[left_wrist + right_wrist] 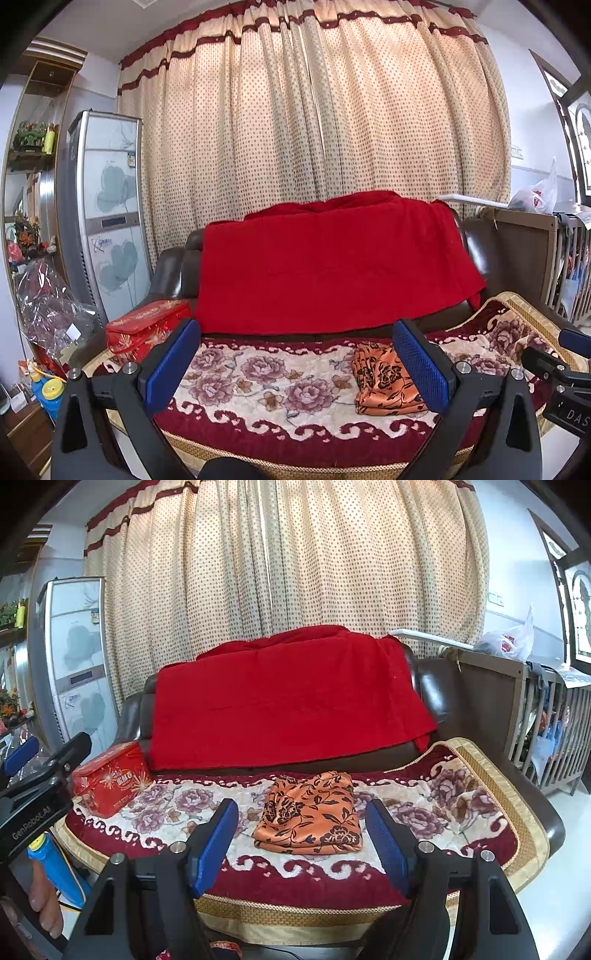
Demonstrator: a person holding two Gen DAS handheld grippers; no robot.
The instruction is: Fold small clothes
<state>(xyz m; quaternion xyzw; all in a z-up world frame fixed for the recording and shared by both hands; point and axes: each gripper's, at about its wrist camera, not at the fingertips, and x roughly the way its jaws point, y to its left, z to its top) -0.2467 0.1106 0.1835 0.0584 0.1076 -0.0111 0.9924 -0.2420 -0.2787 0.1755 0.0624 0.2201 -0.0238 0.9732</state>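
A folded, silky orange cloth with a black flower print lies as a flat, soft-edged rectangle on the plush floral seat cover of a dark leather sofa, below the red fleecy throw draped over the sofa's back. A shiny red rectangular tin sits well to the cloth's left. The left hand-held gripper and right hand-held gripper hover in front of the cloth, ribbed blue pads spread wide apart, holding nothing.
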